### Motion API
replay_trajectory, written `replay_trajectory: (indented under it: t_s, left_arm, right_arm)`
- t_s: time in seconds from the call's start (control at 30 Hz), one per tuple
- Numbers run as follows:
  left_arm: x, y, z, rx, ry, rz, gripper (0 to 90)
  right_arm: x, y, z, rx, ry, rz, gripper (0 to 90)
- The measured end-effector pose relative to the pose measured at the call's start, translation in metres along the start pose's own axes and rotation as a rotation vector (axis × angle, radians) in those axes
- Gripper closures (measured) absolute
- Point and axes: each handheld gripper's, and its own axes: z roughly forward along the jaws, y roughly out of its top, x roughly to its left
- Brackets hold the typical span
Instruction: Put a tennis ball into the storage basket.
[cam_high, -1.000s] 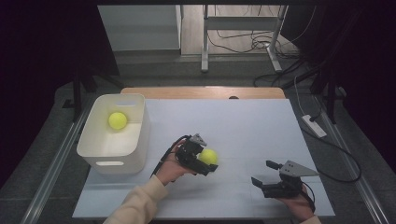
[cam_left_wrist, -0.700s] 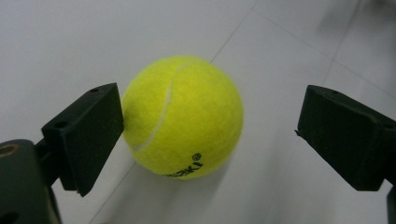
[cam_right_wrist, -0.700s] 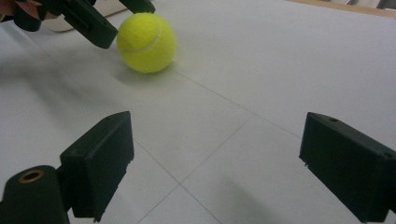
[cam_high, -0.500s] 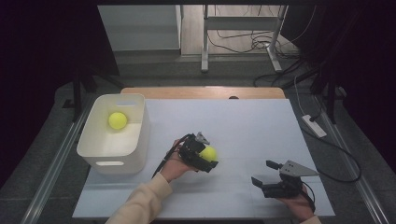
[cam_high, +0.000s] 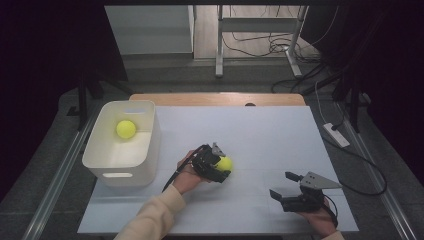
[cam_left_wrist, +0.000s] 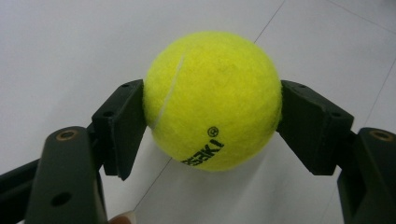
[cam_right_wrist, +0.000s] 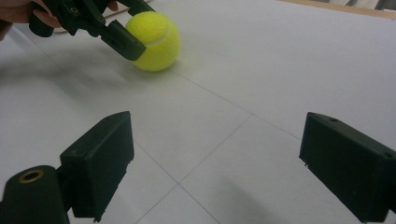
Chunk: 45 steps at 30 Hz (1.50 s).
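Right now my left gripper (cam_high: 218, 165) is clamped on the fuzzy yellow-green tennis ball (cam_left_wrist: 212, 99); jaws have just been closing, ball btwn them, and both black pads (cam_left_wrist: 120, 123) press its sides. Ball sits on the white tabletop (cam_high: 260, 135), approx. mid-table, just right of my left hand (cam_high: 187, 176). Black lettering shows on the ball's lower front in the left gripper view, w/ a white seam curving up its left side. My right gripper (cam_high: 291, 192) rests near the table's front right, well apart from the ball, jaws spread wide w/ nothing btwn them; in the right gripper view the ball (cam_right_wrist: 154, 41) lies ahead, up left, the left gripper's pad against it. A white rectangular plastic bin (cam_high: 146, 150) stands at table left, w/ a second yellow-green tennis ball (cam_high: 126, 129) inside, toward its far end.
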Motion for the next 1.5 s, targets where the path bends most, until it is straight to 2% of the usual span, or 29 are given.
replay_trajectory:
  t_s: [0.27, 0.47, 1.07, 1.5]
  left_arm:
    - [-0.003, 0.0, -0.01, -0.039, -0.011, 0.018, 27.8]
    - [0.0, -0.001, -0.02, -0.074, -0.02, -0.002, 27.7]
    - [-0.002, -0.005, -0.046, -0.172, -0.025, -0.004, 27.6]
    - [0.0, -0.009, -0.058, -0.203, -0.032, -0.015, 27.6]
  right_arm:
    - [0.0, 0.0, 0.0, 0.003, -0.005, 0.002, 10.2]
    - [0.0, 0.0, 0.0, 0.002, -0.003, 0.002, 10.2]
    - [0.0, 0.0, 0.0, 0.003, -0.005, 0.0, 10.3]
    - [0.001, 0.0, 0.0, 0.008, -0.006, -0.003, 10.3]
